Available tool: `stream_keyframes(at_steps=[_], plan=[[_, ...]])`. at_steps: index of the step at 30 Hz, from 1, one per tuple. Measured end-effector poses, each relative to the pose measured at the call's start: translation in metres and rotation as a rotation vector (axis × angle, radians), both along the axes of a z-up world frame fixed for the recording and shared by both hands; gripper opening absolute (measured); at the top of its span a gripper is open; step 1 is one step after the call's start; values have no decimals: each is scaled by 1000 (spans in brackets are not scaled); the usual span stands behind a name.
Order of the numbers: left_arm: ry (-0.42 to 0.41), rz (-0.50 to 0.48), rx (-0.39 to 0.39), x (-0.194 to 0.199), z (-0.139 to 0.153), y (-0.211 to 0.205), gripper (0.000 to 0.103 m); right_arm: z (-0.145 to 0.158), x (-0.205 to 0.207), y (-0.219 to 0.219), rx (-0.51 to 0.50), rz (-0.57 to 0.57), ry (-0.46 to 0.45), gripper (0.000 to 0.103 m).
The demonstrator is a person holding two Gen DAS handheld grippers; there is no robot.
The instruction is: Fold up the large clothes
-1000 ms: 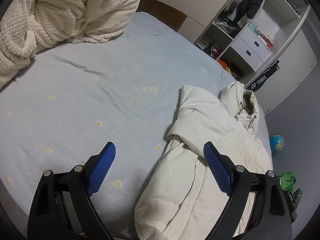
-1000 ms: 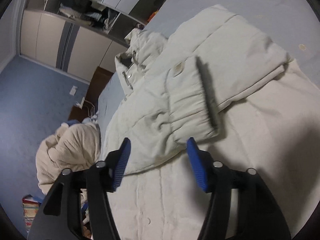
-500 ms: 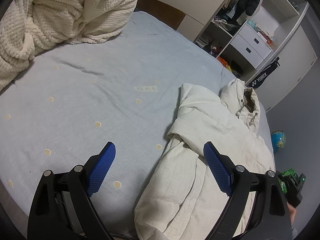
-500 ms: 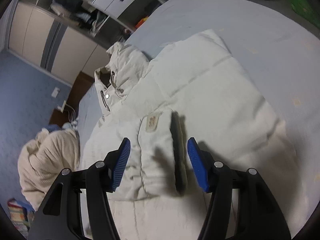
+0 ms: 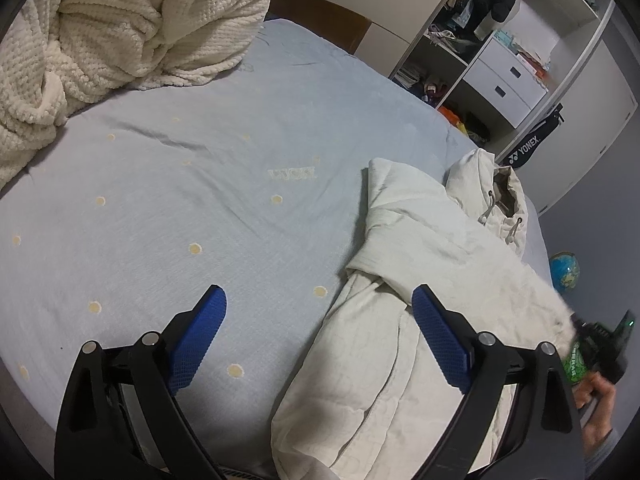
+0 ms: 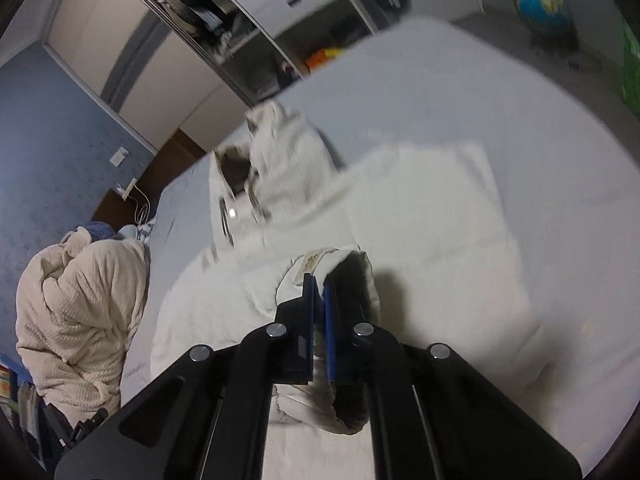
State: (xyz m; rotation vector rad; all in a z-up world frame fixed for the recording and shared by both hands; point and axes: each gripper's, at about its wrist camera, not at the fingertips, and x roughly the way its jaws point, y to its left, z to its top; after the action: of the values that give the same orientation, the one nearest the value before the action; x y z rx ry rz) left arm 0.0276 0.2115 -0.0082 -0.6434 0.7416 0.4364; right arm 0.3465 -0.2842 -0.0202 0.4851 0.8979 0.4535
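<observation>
Between the pads of the right tool (image 6: pixel 319 304), closed on it in the last moment, the cuff (image 6: pixel 340 276) of a sleeve of the cream padded jacket (image 6: pixel 420 220) is pinched. The jacket is spread on the bed (image 5: pixel 200 184), ahead of that tool and to the right of the left tool (image 5: pixel 320 336), which is held wide and empty above the sheet. The sleeve fold is judged to be in hand; next, the cuff would need carrying across the body. A knitted blanket (image 5: pixel 120 28) is heaped far ahead-left, well clear. No obstruction is noted.
</observation>
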Motion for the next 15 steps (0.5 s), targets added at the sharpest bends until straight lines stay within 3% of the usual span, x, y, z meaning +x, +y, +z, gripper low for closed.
stream_keyframes(at_steps=[5,10,12,15], plan=[[0,-1,1,0,0,0,90,5,18,5,-68,-21,-1,3],[-4,1,-6,1,-1,1,90,-39,31,6,-145,-21,132,4],[-4,0,-6,1,-2,1,90,-48,27,1,-126,-10,155,7],[-2,-1,-6,2,-3,2,90,-48,15,-11,-106,-11,162,29]])
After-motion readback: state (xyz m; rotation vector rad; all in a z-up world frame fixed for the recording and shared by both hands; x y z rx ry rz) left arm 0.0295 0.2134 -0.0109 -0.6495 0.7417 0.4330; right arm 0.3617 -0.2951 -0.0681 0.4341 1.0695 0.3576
